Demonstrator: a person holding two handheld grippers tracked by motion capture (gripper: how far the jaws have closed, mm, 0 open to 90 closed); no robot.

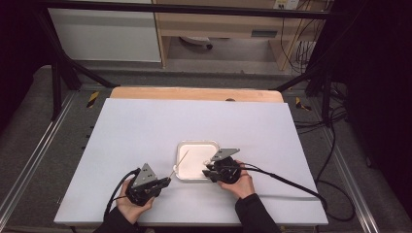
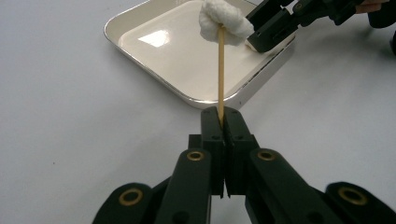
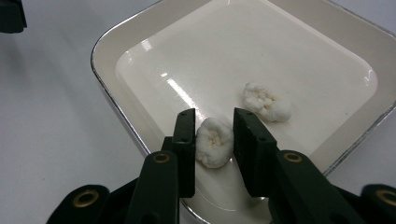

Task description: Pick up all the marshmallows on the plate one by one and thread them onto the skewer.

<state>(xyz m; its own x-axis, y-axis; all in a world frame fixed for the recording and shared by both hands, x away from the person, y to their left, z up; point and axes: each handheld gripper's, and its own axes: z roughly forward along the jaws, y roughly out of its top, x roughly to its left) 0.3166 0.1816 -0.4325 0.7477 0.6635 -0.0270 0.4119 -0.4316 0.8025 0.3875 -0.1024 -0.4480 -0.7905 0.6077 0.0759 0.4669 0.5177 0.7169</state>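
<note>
Between my right gripper's (image 3: 212,140) jaws sits one white puff (image 3: 214,142), near the tray's (image 3: 135,60) closest rim. The jaws stand a little apart on either side of it, close to its flanks; I cannot tell whether they touch it. It is a lumpy, cottony ball, off-white, with a dimpled top. A second puff (image 3: 267,103), flatter and more crumbly, lies free on the tray floor just beyond, apart from the first. That makes two in the right gripper view.

My left gripper (image 2: 223,116) has its jaws closed on one thin wooden skewer (image 2: 221,70), pinched at its lower end. The skewer slants up and over the tray, and in the left gripper view its far end runs up to a white puff (image 2: 224,21) with my right gripper's black jaws at that puff's side. I cannot tell whether the tip is in the puff or only in front of it.

One tray: square with rounded corners, cream inside, with a shiny metal edge. It rests on the white table (image 1: 145,131), nearer my side, between my two hands (image 1: 240,184) in the high view, the left one (image 1: 131,204) lower and farther out.
</note>
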